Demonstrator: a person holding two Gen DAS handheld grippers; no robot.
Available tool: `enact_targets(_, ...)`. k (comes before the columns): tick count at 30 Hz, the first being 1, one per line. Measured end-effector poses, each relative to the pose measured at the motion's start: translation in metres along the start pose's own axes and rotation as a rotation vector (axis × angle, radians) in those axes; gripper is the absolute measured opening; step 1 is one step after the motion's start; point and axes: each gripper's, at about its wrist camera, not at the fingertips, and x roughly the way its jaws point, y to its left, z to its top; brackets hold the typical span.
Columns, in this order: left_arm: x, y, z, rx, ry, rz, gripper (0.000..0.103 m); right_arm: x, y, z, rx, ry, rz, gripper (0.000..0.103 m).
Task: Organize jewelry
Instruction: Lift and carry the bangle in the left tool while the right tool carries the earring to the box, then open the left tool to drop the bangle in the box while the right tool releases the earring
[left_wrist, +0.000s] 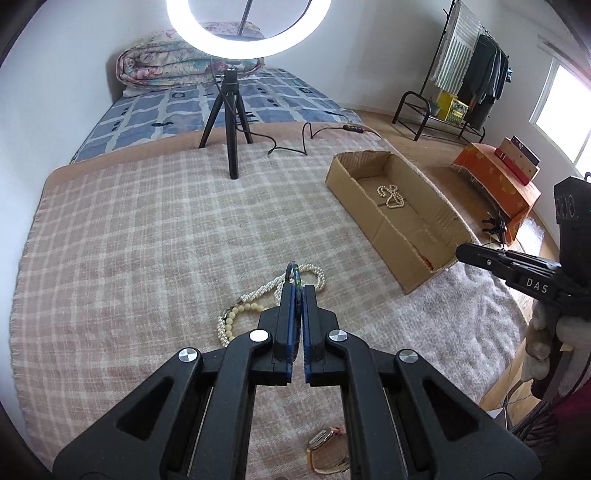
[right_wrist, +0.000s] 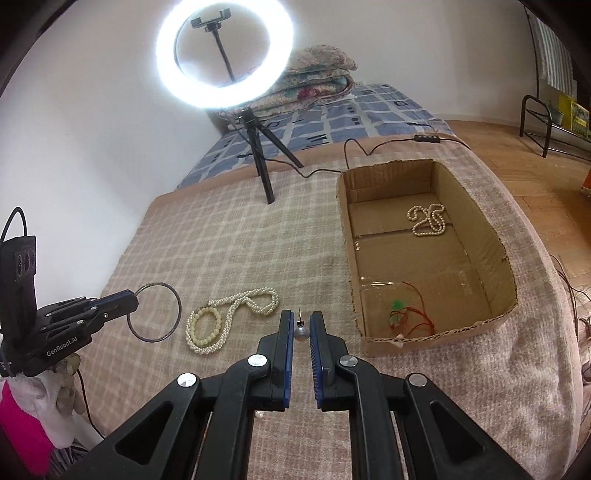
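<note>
My left gripper (left_wrist: 298, 290) is shut on a thin dark bangle (left_wrist: 293, 272), seen edge-on here; the right wrist view shows it as a full ring (right_wrist: 155, 312) held above the checked blanket. My right gripper (right_wrist: 300, 317) is shut on a small grey bead earring (right_wrist: 301, 332), and its tip (left_wrist: 461, 253) shows near the box's near corner. Pearl necklaces and a cream bead bracelet (left_wrist: 258, 299) (right_wrist: 229, 317) lie on the blanket below the grippers. The cardboard box (left_wrist: 369, 229) (right_wrist: 436, 343) holds a pearl necklace (left_wrist: 391, 195) (right_wrist: 428, 219) and a red-string piece (right_wrist: 406, 314).
A ring light on a black tripod (left_wrist: 231, 122) (right_wrist: 258, 158) stands at the blanket's far edge, its cable (left_wrist: 288, 149) running right. A gold watch (left_wrist: 327, 448) lies near the front. A folded quilt, clothes rack and orange box (left_wrist: 495, 177) sit beyond.
</note>
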Motion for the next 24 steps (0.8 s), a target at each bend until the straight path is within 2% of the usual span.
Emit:
enact_targets(9, 0.012, -0.025, 0.037, 0.001, -0.035, -0.048, 0.001, 0.001, -0.025, 0.012, 0.018, -0.034, -0.051, 0.007)
enact_targets(24, 0.059, -0.071, 0.104, 0.024, -0.067, -0.122, 0.001, 0.021, -0.056, 0.022, 0.069, -0.034, -0.058, 0.007)
